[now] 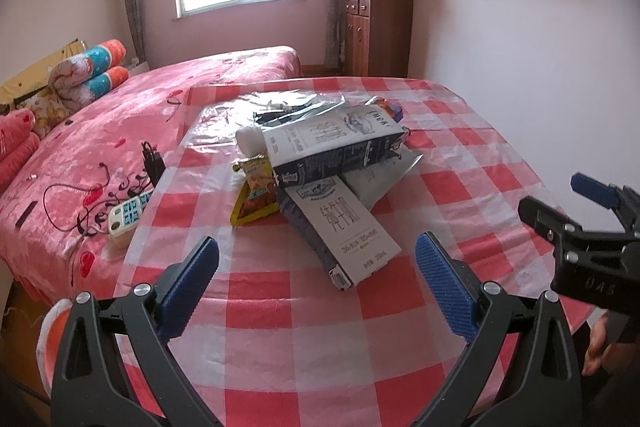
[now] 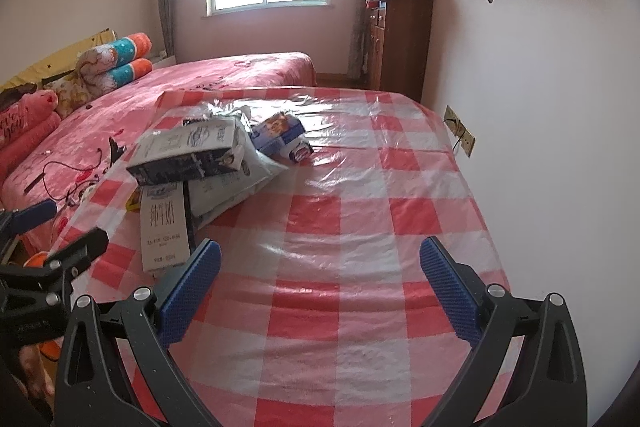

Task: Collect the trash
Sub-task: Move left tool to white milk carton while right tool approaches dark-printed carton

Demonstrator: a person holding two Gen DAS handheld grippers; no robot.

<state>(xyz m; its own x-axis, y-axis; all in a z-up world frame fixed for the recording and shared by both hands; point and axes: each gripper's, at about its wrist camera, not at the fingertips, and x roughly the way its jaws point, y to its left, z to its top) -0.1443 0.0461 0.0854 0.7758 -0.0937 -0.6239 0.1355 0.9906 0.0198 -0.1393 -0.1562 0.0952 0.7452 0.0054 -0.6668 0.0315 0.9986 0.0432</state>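
Milk cartons (image 1: 332,147) piled on table (image 1: 320,307)

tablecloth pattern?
Red and white check on the tablecloth, under clear plastic; best in the right wrist view.

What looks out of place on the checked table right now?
Empty milk cartons lie flattened and criss-crossed in a heap with a yellow wrapper and silver bag near the table's far-left side. Nothing looks spilled.

Glossy plastic tablecloth (image 2: 360,195); matt cardboard milk cartons (image 1: 340,227); ribbed claw pads (image 1: 192,283).
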